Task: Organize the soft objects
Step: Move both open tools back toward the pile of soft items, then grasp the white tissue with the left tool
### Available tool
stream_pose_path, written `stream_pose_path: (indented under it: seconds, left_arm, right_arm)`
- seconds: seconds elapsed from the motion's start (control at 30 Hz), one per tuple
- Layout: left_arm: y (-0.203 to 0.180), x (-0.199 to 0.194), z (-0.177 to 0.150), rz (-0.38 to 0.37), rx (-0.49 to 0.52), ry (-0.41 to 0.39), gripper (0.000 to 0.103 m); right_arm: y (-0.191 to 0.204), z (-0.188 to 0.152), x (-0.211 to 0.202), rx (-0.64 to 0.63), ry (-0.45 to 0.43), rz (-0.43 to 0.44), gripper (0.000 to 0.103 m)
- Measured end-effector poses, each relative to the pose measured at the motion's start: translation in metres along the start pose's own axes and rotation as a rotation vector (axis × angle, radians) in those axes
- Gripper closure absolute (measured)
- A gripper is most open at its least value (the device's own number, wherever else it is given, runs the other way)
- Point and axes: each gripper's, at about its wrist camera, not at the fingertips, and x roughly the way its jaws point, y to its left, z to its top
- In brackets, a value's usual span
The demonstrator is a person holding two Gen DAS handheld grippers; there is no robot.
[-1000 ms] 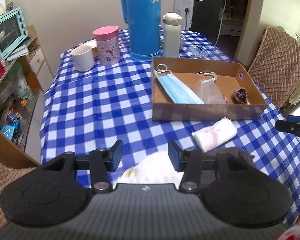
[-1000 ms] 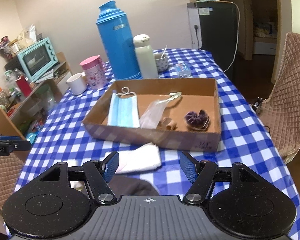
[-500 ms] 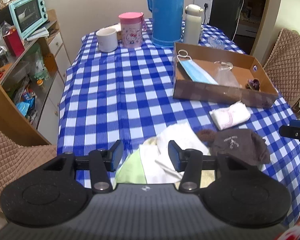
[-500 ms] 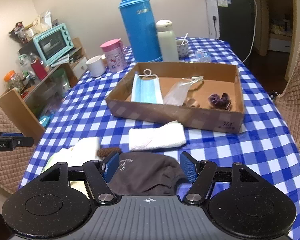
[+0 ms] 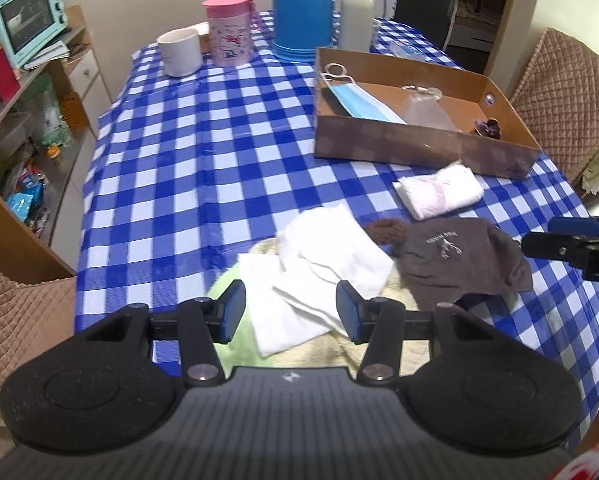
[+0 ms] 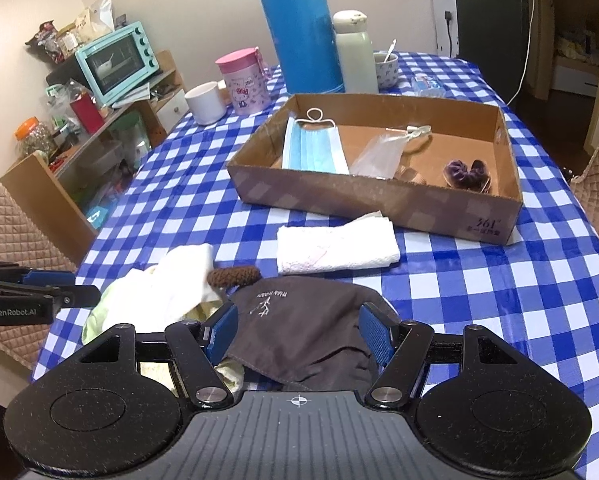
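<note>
Approach step, judged. Left gripper wide, empty, above white cloth at lower centre. Right gripper wide, empty, above brown cloth. Next: descend, pinch, carry to cardboard box, upper right on desk.

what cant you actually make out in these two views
- Pale green and cream cloth: left wrist view, mostly under the white towels and the left gripper.
- Tall blue thermos: left view, top cut off.
- Printing on the brown fabric hat: right wrist view, too small.
</note>
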Motion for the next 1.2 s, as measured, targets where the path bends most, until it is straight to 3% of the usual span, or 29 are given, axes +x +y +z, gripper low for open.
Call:
stream_pose_path:
  seconds: [0.27,0.97,1.1,1.2]
  left_arm:
    - [-0.014,0.022,0.002,-0.043,0.025,0.014,0.045]
    - [0.0,0.093,0.022,-0.095,-0.041,0.082,0.044]
    - [0.001,0.097,0.022,-0.105,-0.034,0.074,0.046]
    - [0.002,0.098,0.022,-0.121,-0.026,0.066,0.062]
  right_arm:
    - [-0.004,0.001,0.01,0.012,0.018,0.001,0.036]
    - [-0.019,0.012,0.048,0.055,0.072,-0.012,0.036]
    - [-0.022,0.013,0.052,0.064,0.078,-0.018,0.036]
    - [-0.022,0.014,0.055,0.067,0.078,-0.018,0.036]
